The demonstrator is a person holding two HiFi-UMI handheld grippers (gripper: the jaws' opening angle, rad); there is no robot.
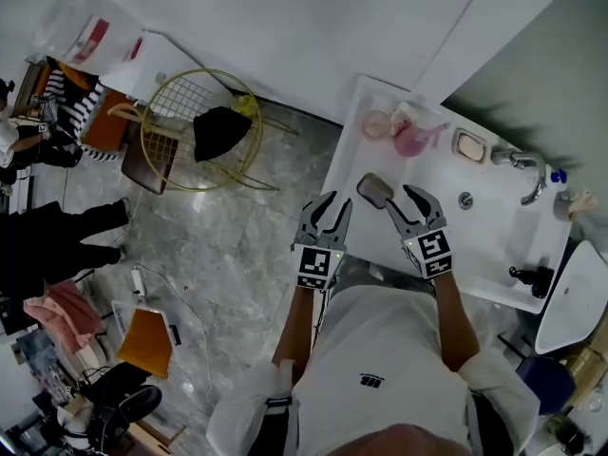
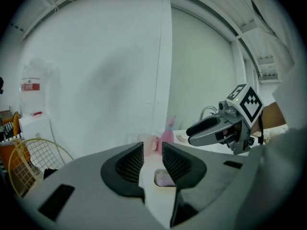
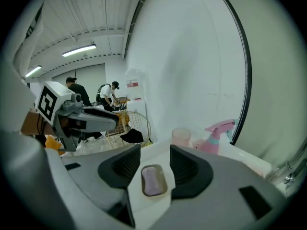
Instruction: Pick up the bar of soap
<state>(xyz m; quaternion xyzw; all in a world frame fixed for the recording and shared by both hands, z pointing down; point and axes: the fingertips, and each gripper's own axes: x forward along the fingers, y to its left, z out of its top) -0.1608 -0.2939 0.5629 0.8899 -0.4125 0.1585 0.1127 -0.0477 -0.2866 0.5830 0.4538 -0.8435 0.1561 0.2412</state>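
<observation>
The white washbasin (image 1: 494, 240) is the largest thing here, and all places are given from it. The left gripper (image 1: 335, 202) hangs at the washbasin's left front corner. Its jaws are released, with a narrow gap and nothing between them. The right gripper (image 1: 399, 199) is over the washbasin's front left part. Its jaws are also parted and grasp nothing. A pink spray bottle (image 1: 415, 139) and a pink cup (image 1: 376, 123) stand at the washbasin's back left corner.

The soap dish (image 1: 376, 190) lies on the washbasin's left ledge, between the two grippers and just ahead of their tips. The bar of soap (image 3: 152, 181) rests inside it, untouched.

The task seems to be only at the approach. The soap is lined up with the right jaws, but reaching it, clamping it and lifting it are all left to do.
</observation>
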